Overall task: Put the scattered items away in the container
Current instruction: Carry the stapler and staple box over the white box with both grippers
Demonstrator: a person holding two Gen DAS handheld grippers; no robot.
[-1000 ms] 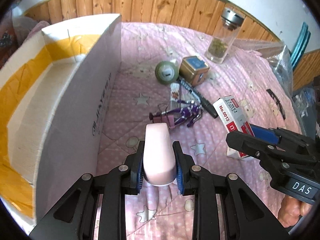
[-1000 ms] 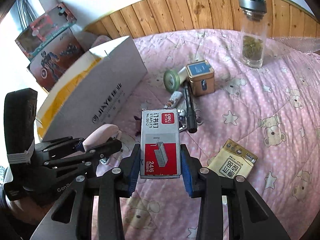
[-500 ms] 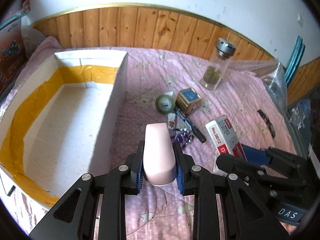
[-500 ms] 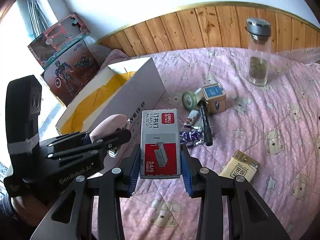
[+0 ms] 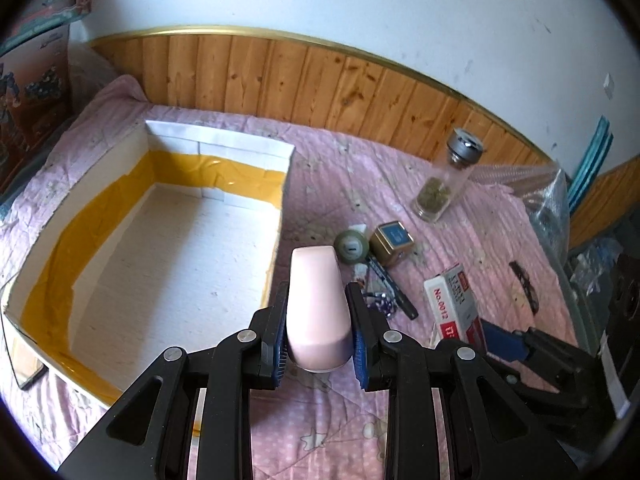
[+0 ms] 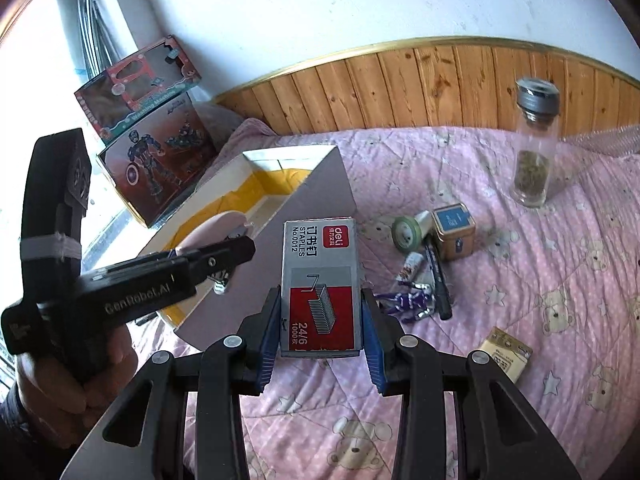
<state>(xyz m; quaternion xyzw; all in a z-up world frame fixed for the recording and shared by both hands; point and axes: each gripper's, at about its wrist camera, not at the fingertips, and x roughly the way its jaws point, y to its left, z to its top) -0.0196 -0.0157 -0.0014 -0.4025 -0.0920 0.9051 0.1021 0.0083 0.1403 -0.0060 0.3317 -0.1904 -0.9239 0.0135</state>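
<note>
**Both grippers loaded, box open for the drop**

Left gripper pinched a pink stapler across its sides, fingers pressed on the rounded rear end w/ the nose sticking fwd. It hung above the bedspread, just right of the cardboard box near its right wall, not yet over the inside. Judged: smooth hard plastic, tapered, so prob. slippery; the grip on the widest part looked sensible, moderate wt.

Right gripper was clamped on a staples box, blue pads on its two long sides, label up, held right of the cardboard box and clear of the quilt. Judged: thin card shell, dense for its size; too hard a squeeze could crush it, so side grip low on the pack suits.

Still lying right of the cardboard box: green tape roll, small square tin, black marker, purple toy figure, a tan packet. Glass jar stood upright farther right; looks fragile, take round the body.
</note>
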